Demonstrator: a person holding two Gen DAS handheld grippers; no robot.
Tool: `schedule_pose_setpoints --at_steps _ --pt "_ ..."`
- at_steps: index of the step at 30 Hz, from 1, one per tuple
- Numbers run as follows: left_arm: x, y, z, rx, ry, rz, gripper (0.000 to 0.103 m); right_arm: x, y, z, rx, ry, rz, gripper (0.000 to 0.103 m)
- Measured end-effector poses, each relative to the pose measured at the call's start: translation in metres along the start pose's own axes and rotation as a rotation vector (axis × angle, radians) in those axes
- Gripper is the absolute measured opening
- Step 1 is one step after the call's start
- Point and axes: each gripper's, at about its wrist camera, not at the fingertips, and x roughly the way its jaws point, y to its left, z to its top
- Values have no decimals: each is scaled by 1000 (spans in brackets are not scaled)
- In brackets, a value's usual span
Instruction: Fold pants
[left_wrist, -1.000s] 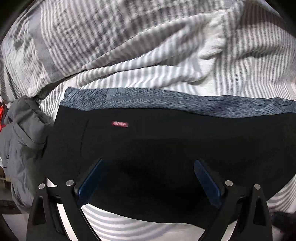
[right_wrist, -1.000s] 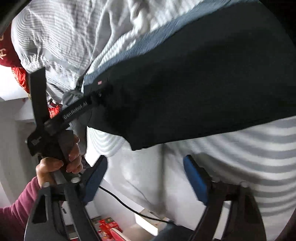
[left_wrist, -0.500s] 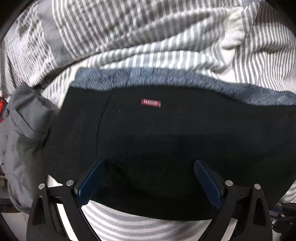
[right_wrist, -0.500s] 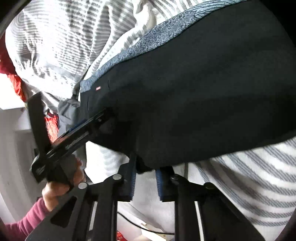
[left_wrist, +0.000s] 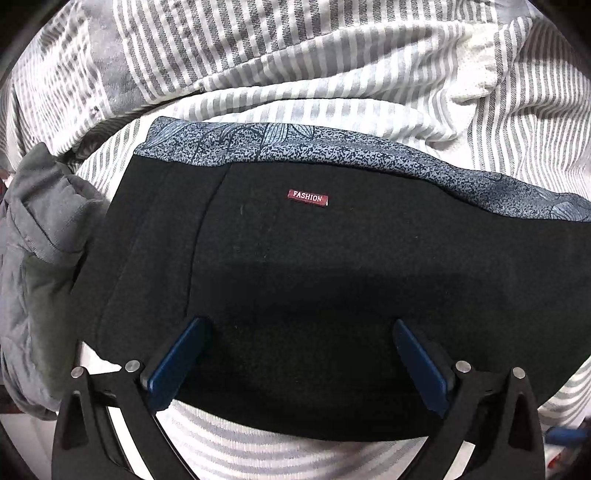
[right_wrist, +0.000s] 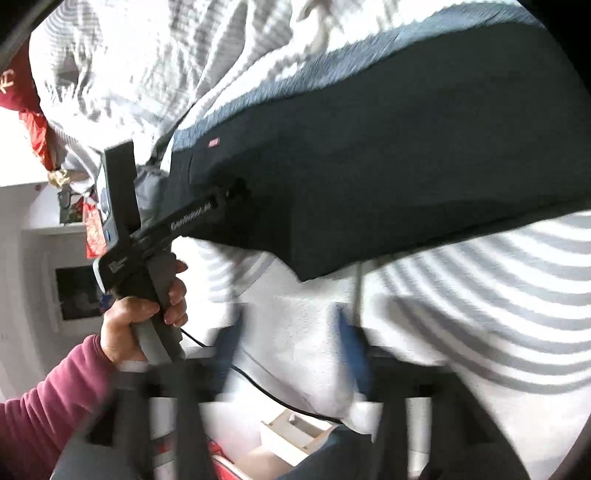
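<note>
Now: pants (left_wrist: 332, 295) folded flat on striped bed (left_wrist: 332, 92), mid-frame, long axis left-right. Left gripper (left_wrist: 299, 354) wide open, over near edge, nearer of the two. Right gripper (right_wrist: 288, 332) blurred, part-open, empty, below pants' lower corner in right-wrist view.

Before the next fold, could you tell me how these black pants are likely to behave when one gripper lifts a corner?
The pants would probably droop rather than hold shape: they lie limp on the wrinkled striped sheet. Folded into layers, the upper one may slide. The open left gripper hovers over their near edge.
</note>
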Motion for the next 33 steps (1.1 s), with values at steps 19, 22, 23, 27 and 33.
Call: schedule_pose_setpoints --at_steps 19,22,23,27,33 --pt "-74 -224 14 149 -51 -153 102 -177 -194 2 414 -494 101 75" --pt "-77 -265 22 162 -58 -158 102 -207 -234 2 471 -578 90 75" --pt "-78 -275 23 167 -64 -154 102 -217 -247 3 481 -600 78 75" --pt "-82 -318 28 179 -90 -122 102 -240 -282 7 500 -646 48 75" --pt "-76 -354 33 187 -105 -64 102 -258 -324 13 544 -707 74 75"
